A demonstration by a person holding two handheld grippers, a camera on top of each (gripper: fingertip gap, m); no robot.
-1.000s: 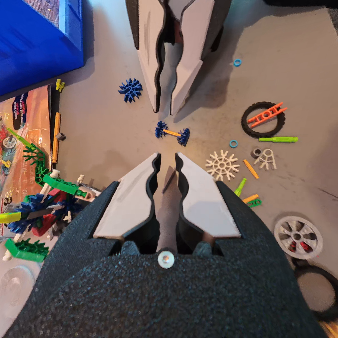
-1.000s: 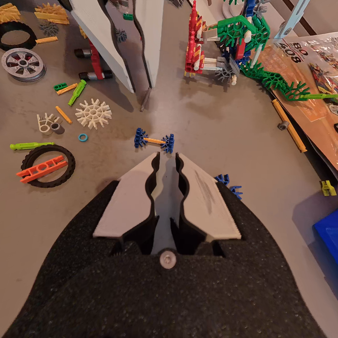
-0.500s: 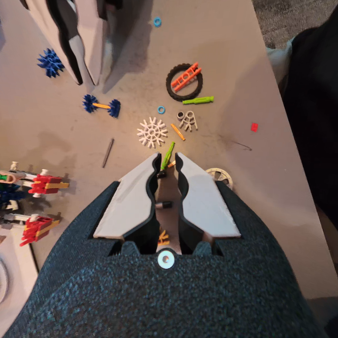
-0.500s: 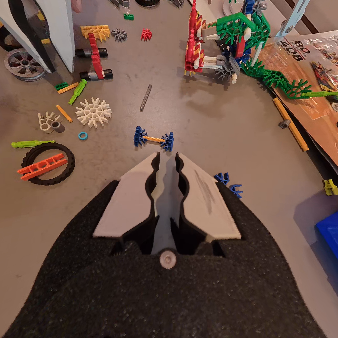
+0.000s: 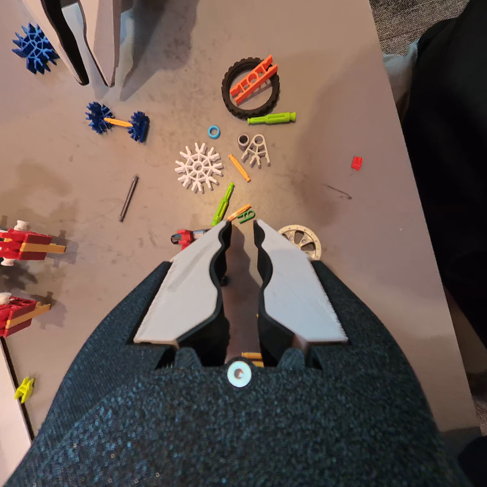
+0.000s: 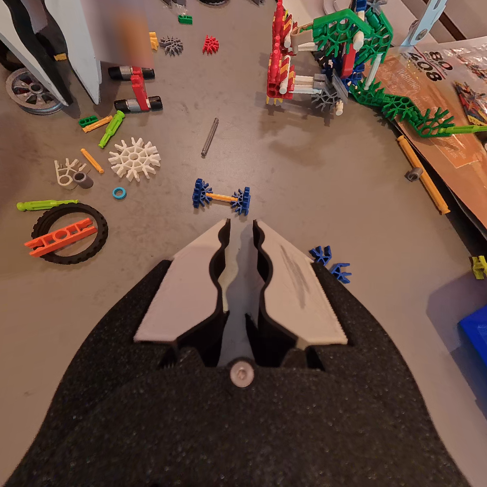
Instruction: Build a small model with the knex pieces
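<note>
My left gripper (image 5: 242,222) is open and empty, low over the table. Its tips are right next to a small green connector (image 5: 246,216), an orange rod (image 5: 238,212) and a lime rod (image 5: 223,204). A silver wheel hub (image 5: 301,241) lies just right of it and a red and black piece (image 5: 188,235) just left. My right gripper (image 6: 241,221) is open and empty, just short of two blue connectors joined by an orange rod (image 6: 221,200). That blue piece also shows in the left wrist view (image 5: 117,122).
A white snowflake connector (image 6: 134,159), a black tyre with an orange piece (image 6: 69,233) and a grey rod (image 6: 210,136) lie about. A red and green model (image 6: 329,52) stands at the far right by an orange bag (image 6: 434,79). The table edge (image 5: 411,184) runs along the right. One gripper's finger ends stand about 15 cm off the other's. My right tips are about 20 cm from the silver wheel hub (image 5: 301,241), my left tips only 4 cm. My right wrist view (image 6: 29,97) looks at it from another angle.
My left gripper has pulled away from the blue two-connector piece and moved right, to the small rods and the wheel hub. My right gripper has stayed put.
</note>
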